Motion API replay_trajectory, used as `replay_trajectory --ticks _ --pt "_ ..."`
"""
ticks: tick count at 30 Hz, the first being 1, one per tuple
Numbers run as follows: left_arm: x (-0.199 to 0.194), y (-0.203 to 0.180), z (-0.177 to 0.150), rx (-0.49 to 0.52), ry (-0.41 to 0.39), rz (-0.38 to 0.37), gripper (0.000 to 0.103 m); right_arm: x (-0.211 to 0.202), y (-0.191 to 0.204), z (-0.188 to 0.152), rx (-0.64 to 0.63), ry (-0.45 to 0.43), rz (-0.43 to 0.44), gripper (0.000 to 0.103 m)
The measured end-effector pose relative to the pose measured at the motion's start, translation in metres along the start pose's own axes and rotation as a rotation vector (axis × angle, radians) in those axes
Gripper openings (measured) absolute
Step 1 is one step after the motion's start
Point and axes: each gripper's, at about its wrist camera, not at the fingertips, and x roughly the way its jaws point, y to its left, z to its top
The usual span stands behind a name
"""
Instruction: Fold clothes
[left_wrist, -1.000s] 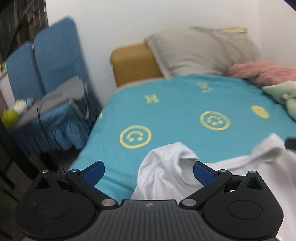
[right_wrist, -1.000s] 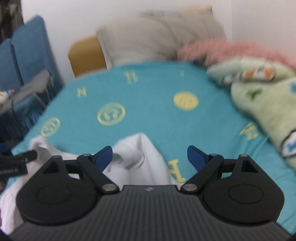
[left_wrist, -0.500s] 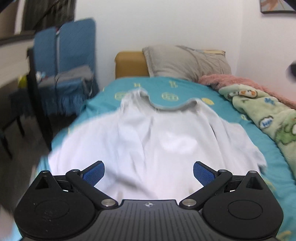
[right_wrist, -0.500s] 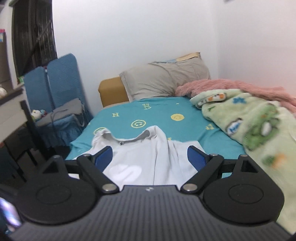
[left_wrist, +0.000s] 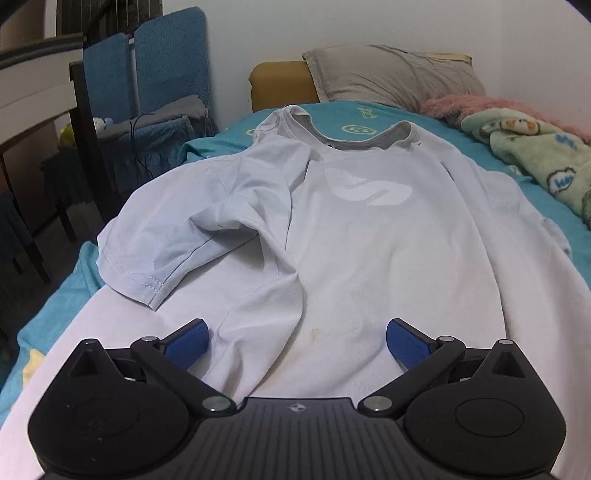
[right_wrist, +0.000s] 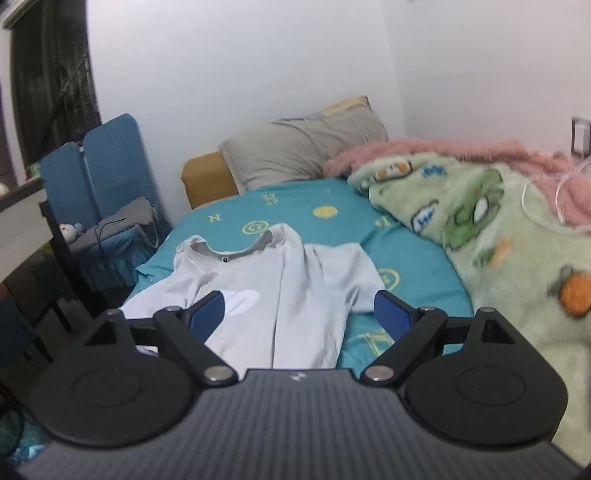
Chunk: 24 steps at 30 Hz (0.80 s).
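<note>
T-shirt (left_wrist: 369, 240) lies on bed (right_wrist: 295, 206), pillow (right_wrist: 306, 151) behind, blanket (right_wrist: 498, 236) right.

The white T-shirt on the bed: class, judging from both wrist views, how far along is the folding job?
Done: the white T-shirt lies spread face up on the teal bedsheet, collar toward the pillow.
In hand: nothing; left tongs and right tongs are open and empty.
Left: every fold. The left sleeve is rumpled and needs flattening first.

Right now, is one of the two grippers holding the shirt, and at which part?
Nothing is held. The left gripper and the right gripper are both open, and the white shirt lies spread on the bed.
</note>
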Motion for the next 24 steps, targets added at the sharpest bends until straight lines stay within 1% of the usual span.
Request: replay_trajectory --ticks 3,7,11,16,24 --pt "0.002 0.006 0.001 -0.030 0.007 -0.025 0.103 0.009 -0.005 -0.004 0.010 0.027 -0.002 0.089" --pt "0.002 0.004 0.002 -0.021 0.008 -0.019 0.103 0.011 -0.009 -0.009 0.010 0.039 -0.029 0.089" --pt "-0.003 0.004 -0.001 -0.026 0.008 -0.025 0.103 0.010 -0.011 -0.005 0.051 0.020 -0.014 0.089" --pt "0.000 0.006 0.001 -0.026 0.008 -0.025 0.103 0.003 -0.001 -0.002 0.016 -0.019 0.000 0.089" --pt "0.004 0.005 0.003 -0.026 0.008 -0.021 0.103 -0.007 -0.008 -0.001 0.054 -0.014 -0.007 0.089"
